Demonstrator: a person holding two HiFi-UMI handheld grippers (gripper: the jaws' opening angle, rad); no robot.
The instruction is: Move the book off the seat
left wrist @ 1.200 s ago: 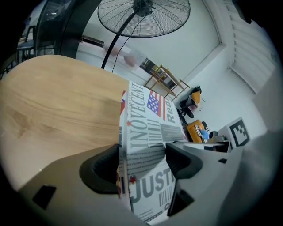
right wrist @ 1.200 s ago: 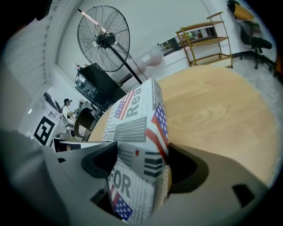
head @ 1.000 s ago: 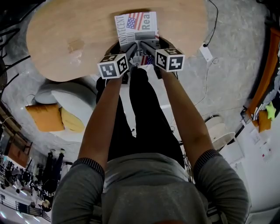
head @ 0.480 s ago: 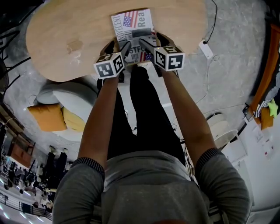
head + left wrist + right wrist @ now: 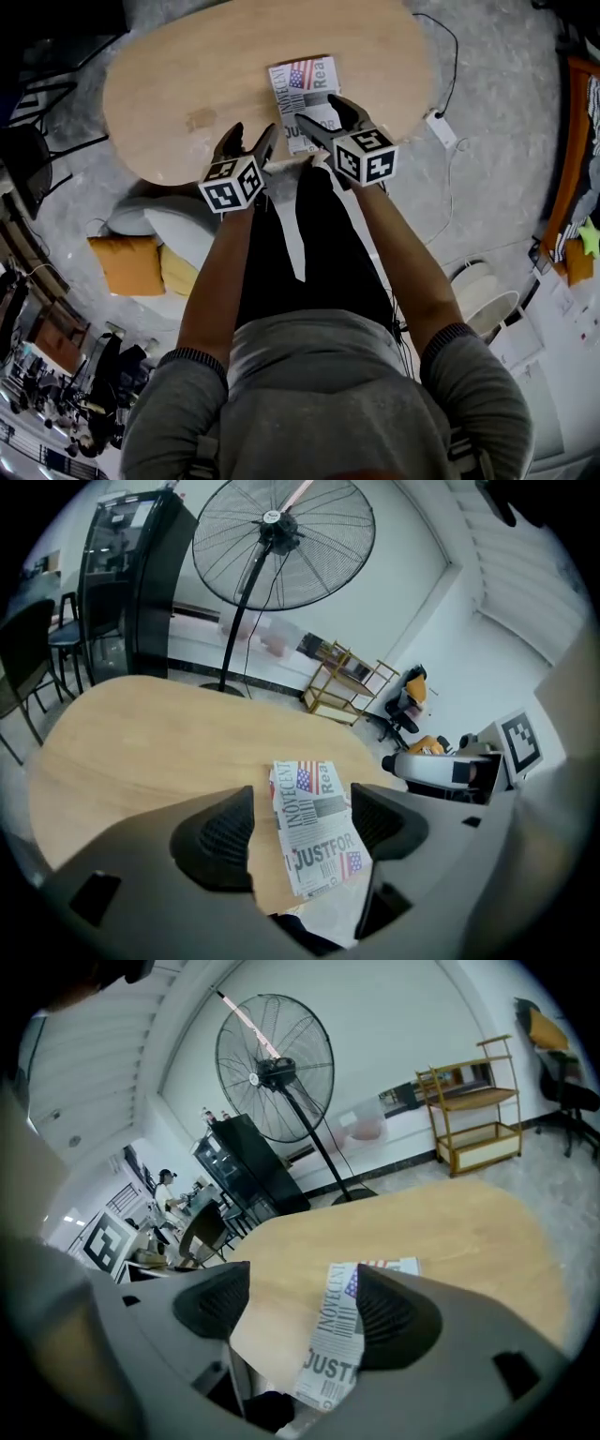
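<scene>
The book [image 5: 305, 98], with a newspaper-print cover and a flag on it, lies flat on the oval wooden table [image 5: 216, 75] at its near edge. My left gripper [image 5: 255, 136] is open, just short of the table edge and left of the book's near end. My right gripper [image 5: 317, 109] hovers over the book's near end; its jaws are closing a little and its pads touch nothing. In the left gripper view the book [image 5: 317, 832] shows in the gap of the left gripper [image 5: 300, 822]. In the right gripper view the book [image 5: 337, 1344] lies beyond the right gripper [image 5: 305, 1312].
A large standing fan [image 5: 281, 541] and a black cabinet [image 5: 131, 583] stand beyond the table. A dark chair [image 5: 28, 658] is at its left end. An orange cushion [image 5: 127, 264] lies on a pale seat at my left. A cable [image 5: 450, 56] runs on the floor to the right.
The book now lies further onto the table top. Both grippers have come off its near end and drawn back a little toward the person.
</scene>
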